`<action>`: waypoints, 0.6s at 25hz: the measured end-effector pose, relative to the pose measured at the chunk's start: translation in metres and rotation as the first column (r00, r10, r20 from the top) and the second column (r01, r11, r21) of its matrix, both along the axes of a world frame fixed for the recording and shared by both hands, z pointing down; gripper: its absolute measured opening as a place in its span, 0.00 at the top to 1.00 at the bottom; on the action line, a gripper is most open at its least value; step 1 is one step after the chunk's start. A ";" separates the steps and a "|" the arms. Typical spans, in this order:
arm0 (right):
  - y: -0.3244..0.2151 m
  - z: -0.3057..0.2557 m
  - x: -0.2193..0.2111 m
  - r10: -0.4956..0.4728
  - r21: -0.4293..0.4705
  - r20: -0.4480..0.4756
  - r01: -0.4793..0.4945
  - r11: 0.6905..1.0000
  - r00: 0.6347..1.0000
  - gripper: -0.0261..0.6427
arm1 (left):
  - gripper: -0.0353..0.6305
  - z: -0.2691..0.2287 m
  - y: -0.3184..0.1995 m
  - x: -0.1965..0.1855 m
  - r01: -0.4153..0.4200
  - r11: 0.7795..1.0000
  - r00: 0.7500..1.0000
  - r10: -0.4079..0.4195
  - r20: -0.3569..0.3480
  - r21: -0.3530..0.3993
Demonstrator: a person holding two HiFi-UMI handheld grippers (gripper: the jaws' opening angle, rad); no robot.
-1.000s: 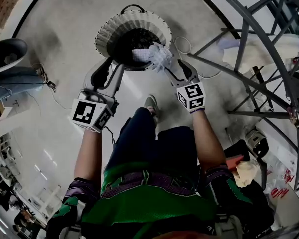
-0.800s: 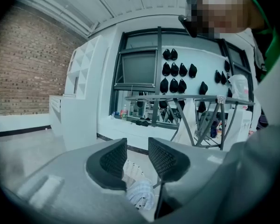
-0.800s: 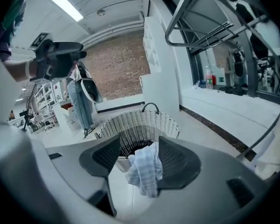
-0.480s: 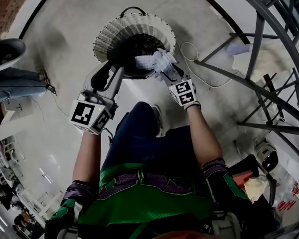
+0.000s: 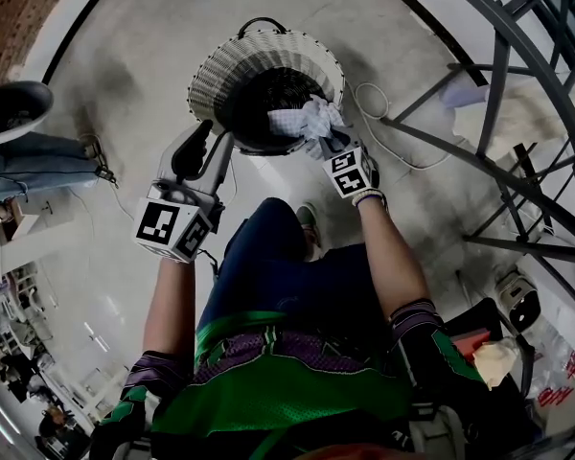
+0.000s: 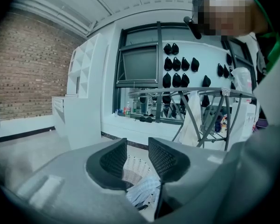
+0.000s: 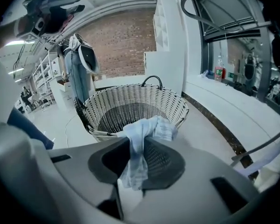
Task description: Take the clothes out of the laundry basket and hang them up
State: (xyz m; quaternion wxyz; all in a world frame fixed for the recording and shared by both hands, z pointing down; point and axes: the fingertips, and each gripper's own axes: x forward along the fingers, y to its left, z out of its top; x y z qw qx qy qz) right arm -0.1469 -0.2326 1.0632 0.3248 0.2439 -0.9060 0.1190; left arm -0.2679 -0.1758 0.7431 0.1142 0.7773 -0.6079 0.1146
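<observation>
A white wicker laundry basket (image 5: 220,60) stands on the floor in front of me. A crumpled white cloth (image 5: 305,120) lies over its near right rim. My right gripper (image 5: 328,144) is at that rim. Its jaws are closing and pinch the cloth (image 7: 144,132), which hangs down between them in the right gripper view, with the basket (image 7: 130,91) just beyond. My left gripper (image 5: 211,137) hovers at the basket's near left edge. It stands open with nothing between its fingers (image 6: 114,157). Through that gap I see the basket (image 6: 130,168) and the cloth (image 6: 142,192).
A grey metal drying rack (image 5: 498,94) fills the right side, with pale fabric (image 5: 517,99) on it. A white cable (image 5: 369,94) loops on the floor between the basket and the rack. Another person in jeans (image 5: 29,156) stands at the far left.
My right gripper has reached further forward to the cloth at the basket rim and its jaws have come together on it. The left gripper has hardly moved.
</observation>
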 end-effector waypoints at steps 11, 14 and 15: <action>0.006 -0.113 0.024 -0.015 0.016 -0.033 0.016 1.000 0.999 0.86 | 0.72 -0.090 0.002 0.005 -0.001 1.000 0.998 0.001 -0.058 0.007; 0.007 -0.165 0.028 -0.017 0.035 -0.038 0.018 0.999 0.999 0.86 | 0.72 -0.127 0.005 0.008 -0.010 1.000 0.997 0.010 -0.078 0.007; 0.007 -0.183 0.031 -0.017 0.041 -0.039 0.018 0.999 0.999 0.86 | 0.72 -0.140 0.005 0.011 -0.017 1.000 0.996 0.018 -0.083 0.007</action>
